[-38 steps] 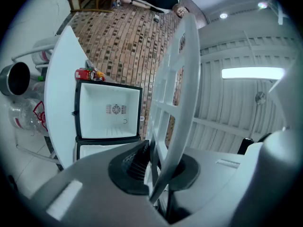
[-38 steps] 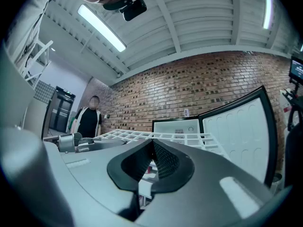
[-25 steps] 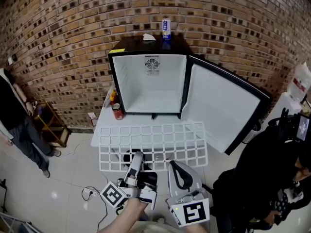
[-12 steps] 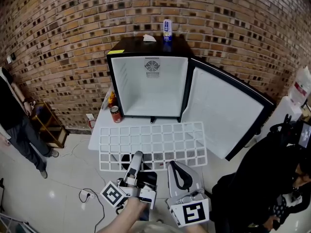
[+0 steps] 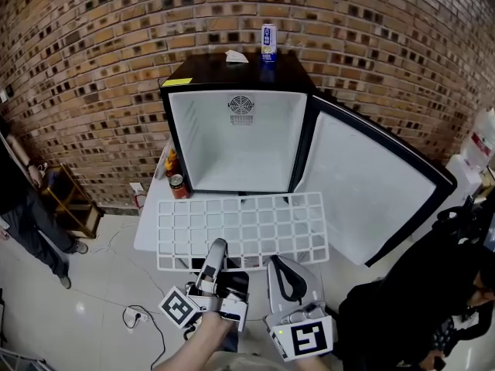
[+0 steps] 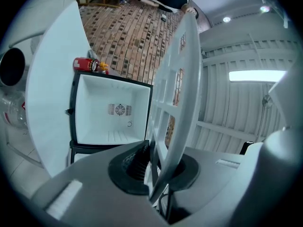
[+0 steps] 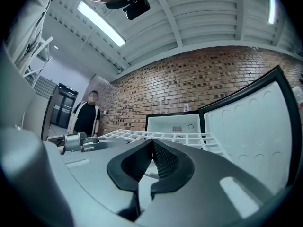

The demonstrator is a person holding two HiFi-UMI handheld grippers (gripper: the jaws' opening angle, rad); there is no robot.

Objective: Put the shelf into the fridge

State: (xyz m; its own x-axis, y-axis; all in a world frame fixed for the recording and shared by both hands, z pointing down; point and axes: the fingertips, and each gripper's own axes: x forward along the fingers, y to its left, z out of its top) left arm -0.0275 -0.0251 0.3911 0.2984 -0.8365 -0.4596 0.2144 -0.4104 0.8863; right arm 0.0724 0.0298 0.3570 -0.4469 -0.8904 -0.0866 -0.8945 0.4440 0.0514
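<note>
Left gripper (image 6: 156,164) and right gripper (image 7: 152,161) each pinch the near rim of the shelf (image 5: 242,230), which extends ahead of them toward the fridge (image 5: 240,141). Judged light, stiff and broad; spaced rim grips suit it.

A workshop-like hall: bare brick wall (image 5: 93,45), ribbed ceiling (image 7: 213,18), strip light (image 7: 102,23), tiled floor (image 5: 85,300).

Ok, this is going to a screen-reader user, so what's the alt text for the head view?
The left gripper and right gripper hold a white grid shelf level before an open black mini fridge, its white interior empty, against a brick wall. A blue can stands on top.
</note>
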